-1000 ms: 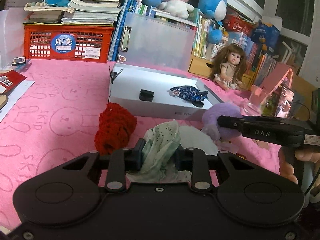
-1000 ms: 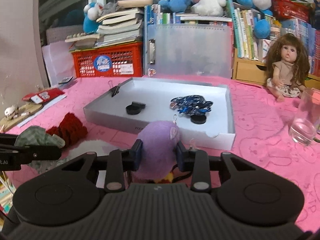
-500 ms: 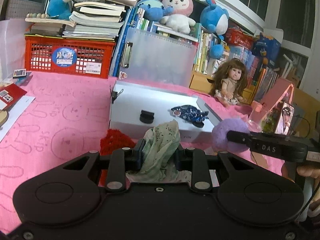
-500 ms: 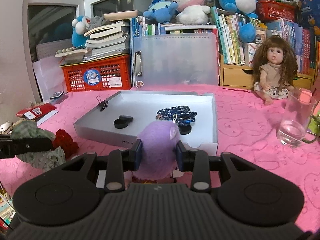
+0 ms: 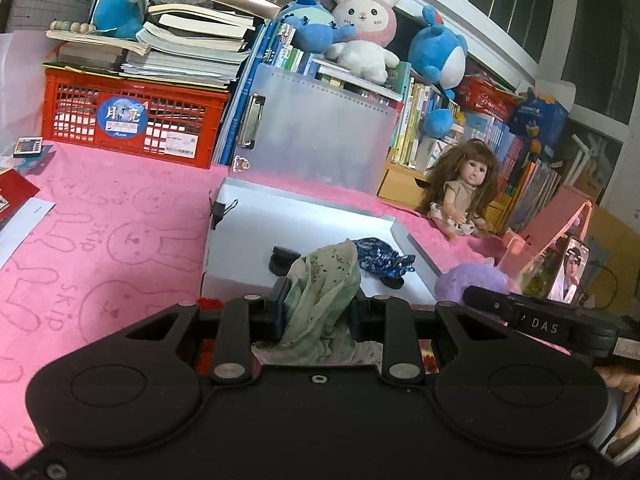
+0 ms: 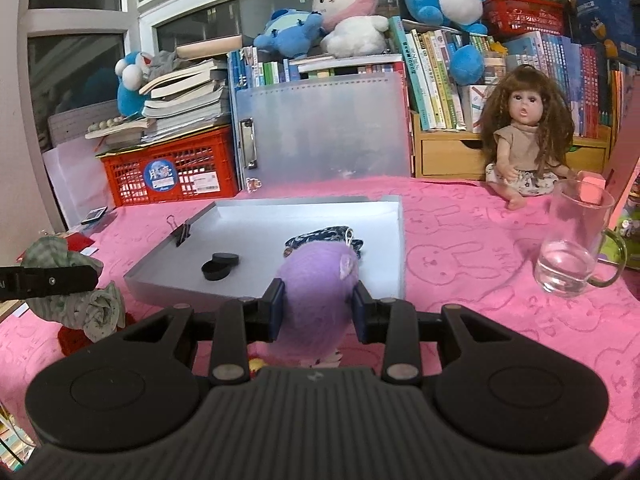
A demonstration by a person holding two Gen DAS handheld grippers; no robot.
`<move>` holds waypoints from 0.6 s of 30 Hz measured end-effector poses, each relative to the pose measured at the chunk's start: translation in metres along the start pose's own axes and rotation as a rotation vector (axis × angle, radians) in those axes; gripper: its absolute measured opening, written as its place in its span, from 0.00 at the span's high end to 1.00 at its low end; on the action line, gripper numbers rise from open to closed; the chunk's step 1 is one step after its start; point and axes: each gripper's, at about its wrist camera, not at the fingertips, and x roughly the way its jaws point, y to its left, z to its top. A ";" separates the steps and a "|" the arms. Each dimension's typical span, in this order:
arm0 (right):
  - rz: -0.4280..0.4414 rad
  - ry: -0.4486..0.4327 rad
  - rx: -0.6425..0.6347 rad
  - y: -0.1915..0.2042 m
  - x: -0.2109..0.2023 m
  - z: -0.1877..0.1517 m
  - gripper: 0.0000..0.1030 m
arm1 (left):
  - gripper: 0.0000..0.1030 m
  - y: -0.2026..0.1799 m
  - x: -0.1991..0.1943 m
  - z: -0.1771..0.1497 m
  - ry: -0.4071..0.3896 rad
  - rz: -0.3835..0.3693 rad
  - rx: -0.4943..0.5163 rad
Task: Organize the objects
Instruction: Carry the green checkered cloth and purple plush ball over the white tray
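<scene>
From the left wrist, the left gripper (image 5: 318, 300) has its jaws clamped on a pale green speckled cloth (image 5: 324, 300) lifted off the pink worktop (image 5: 100, 240), with the shallow white tray (image 5: 248, 240) just ahead at twelve o'clock; to do this step well the cloth probably wants carrying over the tray's near wall before release, clear of the black round lid (image 5: 284, 260) and the blue patterned pouch (image 5: 384, 260). "DAS" reads on the other tool at three o'clock, "SKIP" on the worktop at nine. From the right wrist, the right gripper (image 6: 316, 310) has its jaws clamped on a purple plush ball (image 6: 316, 296), the tray at twelve o'clock, a glass mug (image 6: 576, 252) at two; the red crate (image 6: 172, 176) sticker at ten is unreadable
</scene>
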 end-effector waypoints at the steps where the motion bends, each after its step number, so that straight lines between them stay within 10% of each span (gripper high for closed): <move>1: -0.002 -0.002 0.002 -0.001 0.001 0.001 0.63 | 0.74 -0.001 0.002 0.002 -0.002 -0.002 -0.003; 18: -0.048 0.002 0.139 -0.023 0.039 0.020 0.62 | 0.74 -0.004 0.060 0.031 -0.003 0.018 -0.077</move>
